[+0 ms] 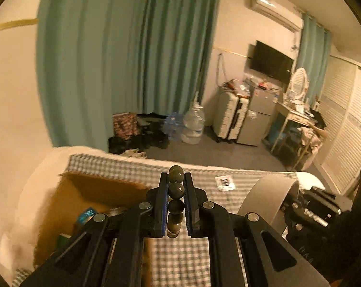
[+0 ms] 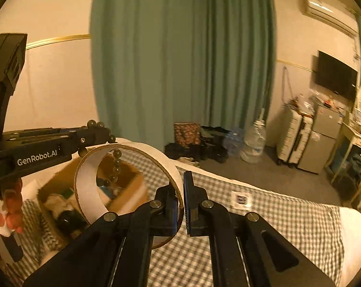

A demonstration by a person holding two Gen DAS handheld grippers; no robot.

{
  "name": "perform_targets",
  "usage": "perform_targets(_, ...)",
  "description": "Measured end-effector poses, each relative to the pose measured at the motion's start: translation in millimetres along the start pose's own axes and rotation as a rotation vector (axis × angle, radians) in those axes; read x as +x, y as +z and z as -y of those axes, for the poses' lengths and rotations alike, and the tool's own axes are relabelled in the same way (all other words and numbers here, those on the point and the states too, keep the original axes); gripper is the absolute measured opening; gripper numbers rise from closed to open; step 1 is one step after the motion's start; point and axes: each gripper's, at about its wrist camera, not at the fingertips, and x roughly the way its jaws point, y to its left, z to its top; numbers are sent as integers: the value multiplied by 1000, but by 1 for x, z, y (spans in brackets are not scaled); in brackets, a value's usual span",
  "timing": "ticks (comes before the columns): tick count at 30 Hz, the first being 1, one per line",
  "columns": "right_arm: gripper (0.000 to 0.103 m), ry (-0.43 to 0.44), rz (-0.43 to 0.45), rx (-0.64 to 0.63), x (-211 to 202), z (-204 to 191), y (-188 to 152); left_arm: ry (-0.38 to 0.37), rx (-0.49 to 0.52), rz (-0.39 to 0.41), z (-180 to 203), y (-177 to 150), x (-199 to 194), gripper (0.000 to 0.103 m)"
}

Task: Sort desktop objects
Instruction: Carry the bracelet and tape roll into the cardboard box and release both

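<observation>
Glossy dark beads (image 1: 175,191) gleam; the tape roll (image 2: 91,186) looks papery matt, the box (image 1: 68,205) plain rough cardboard.

Both grippers, the left gripper (image 1: 176,190) and the right gripper (image 2: 183,198), are matte black with blue-edged fingers (image 1: 163,201), silver round screws, white "GenRobot.AI" lettering, and a bare-skinned hand (image 2: 7,211).

Your bedroom under warm, dim light

You face the teal curtain (image 2: 180,55) on a cream wall; right of it hang the television (image 2: 337,76) and air conditioner (image 2: 328,10); below it, grey floor (image 2: 252,174), water bottle (image 2: 254,143), suitcase (image 2: 292,138), small fridge (image 2: 320,138).
</observation>
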Motion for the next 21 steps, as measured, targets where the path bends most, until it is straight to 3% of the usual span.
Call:
perform_targets(9,4,118,-82,-105,63,-95,-2,129,-61,-102,-90,-39,22,11)
perform_targets(18,5,172,-208,-129,130,-139,-25,191,-98,-169,-137,-64,40,13)
perform_targets(20,6,184,-229,-113,140,-141,-30,208,-95,-169,-138,-67,40,18)
perform_targets(21,8,187,-235,-106,143,-142,-31,214,-96,-168,-139,-68,40,29)
